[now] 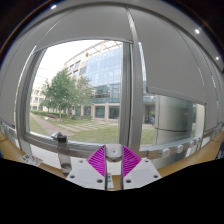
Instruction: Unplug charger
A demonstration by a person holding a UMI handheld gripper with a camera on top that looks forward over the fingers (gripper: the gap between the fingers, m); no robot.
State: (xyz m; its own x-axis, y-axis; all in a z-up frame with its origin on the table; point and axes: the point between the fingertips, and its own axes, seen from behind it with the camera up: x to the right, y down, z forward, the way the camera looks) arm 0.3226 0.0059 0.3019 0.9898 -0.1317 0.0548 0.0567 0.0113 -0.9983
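Observation:
My gripper (113, 156) points at a large window, its two fingers close together, magenta pads (98, 160) facing inward. A small white block, the charger (113, 151), sits pinched between the fingertips, and both pads press on it. It is held up in front of the window sill (170, 152). No socket or cable is visible. A strip of wood-coloured surface shows in the narrow gap below the charger.
The window's grey upright frame (127, 90) stands straight ahead. Buildings, trees and lawn lie outside. A small dark object (58, 137) sits on the sill to the left, and a white object (32, 156) lies lower left.

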